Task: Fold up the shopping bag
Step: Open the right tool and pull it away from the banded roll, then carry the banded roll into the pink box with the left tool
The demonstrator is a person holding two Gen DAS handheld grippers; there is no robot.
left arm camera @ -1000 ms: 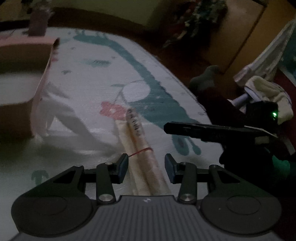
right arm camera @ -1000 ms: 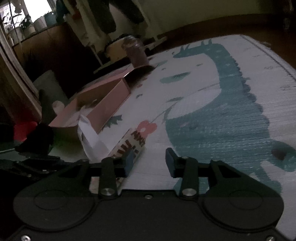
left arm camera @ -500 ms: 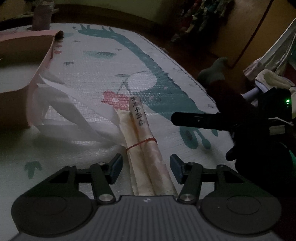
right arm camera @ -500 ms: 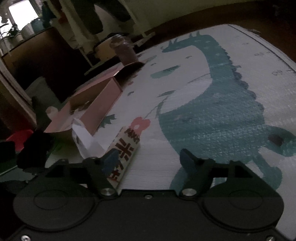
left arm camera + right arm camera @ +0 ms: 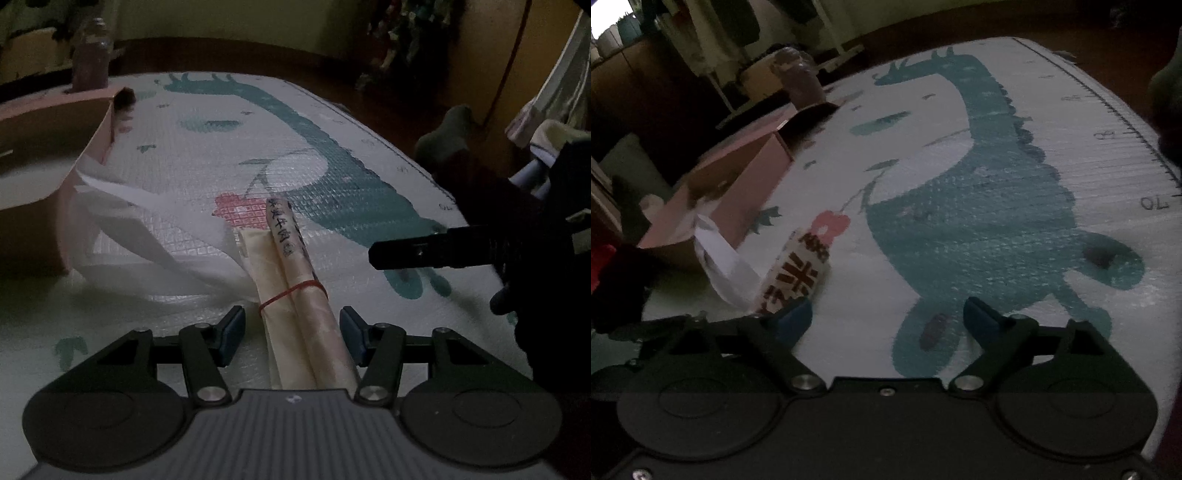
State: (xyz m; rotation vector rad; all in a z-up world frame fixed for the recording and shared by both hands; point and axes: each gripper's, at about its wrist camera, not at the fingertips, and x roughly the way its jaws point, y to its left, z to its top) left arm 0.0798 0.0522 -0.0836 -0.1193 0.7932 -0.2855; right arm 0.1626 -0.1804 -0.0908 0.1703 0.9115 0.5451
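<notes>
Where handles (image 5: pixel 147 236) trail, a box (image 5: pixel 40 173) crowds the mat (image 5: pixel 207 155).

your shopping bag (image 5: pixel 295 295) lies rolled into a long cream bundle on the play mat, a red rubber band around its middle and dark lettering at its far end. its white handles trail loose toward the pink box.

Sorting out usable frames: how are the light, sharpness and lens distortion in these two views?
Left wrist view: dim, fairly sharp; the handwriting on the rolled cream shopping bag shows. Right wrist view: dim too, softer, with the pink cardboard box smeared. Both bow the dinosaur-print play mat at the edges.
</notes>
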